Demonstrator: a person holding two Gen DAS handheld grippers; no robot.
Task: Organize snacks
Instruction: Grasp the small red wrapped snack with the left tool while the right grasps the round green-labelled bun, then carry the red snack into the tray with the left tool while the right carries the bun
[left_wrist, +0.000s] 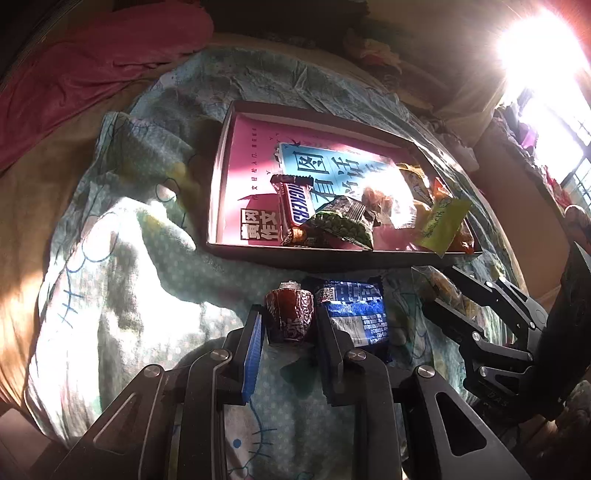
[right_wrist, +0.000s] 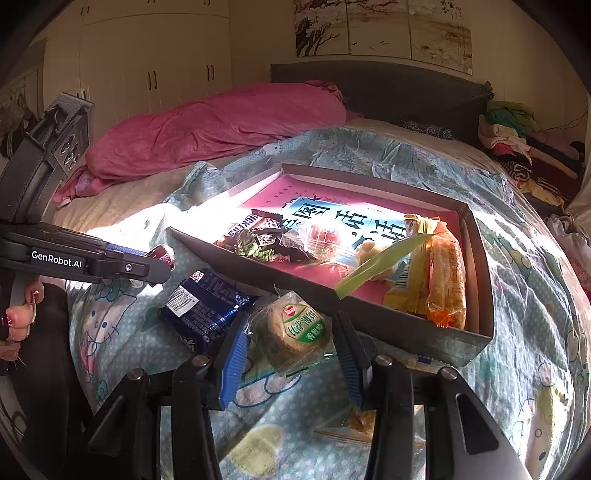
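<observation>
A shallow cardboard box (left_wrist: 221, 155) (right_wrist: 406, 325) lies on the bed with several snacks inside, among them a Snickers bar (left_wrist: 295, 210) and a green pea packet (left_wrist: 340, 225). My left gripper (left_wrist: 290, 321) is shut on a small dark-red wrapped snack (left_wrist: 291, 314) (right_wrist: 162, 254), just in front of the box's near wall. A blue biscuit packet (left_wrist: 362, 314) (right_wrist: 203, 306) lies on the bed next to it. My right gripper (right_wrist: 291, 343) (left_wrist: 443, 295) is open, its fingers on both sides of a round green-labelled cake (right_wrist: 295, 332), apparently not touching it.
The bed is covered by a crumpled light-blue cartoon quilt (right_wrist: 369, 155). A pink blanket (right_wrist: 207, 125) lies at the back. A clear bag (right_wrist: 362, 424) lies under my right gripper. Clothes (right_wrist: 517, 147) are piled at the bed's far right. Strong sun glare enters at the window (left_wrist: 539, 48).
</observation>
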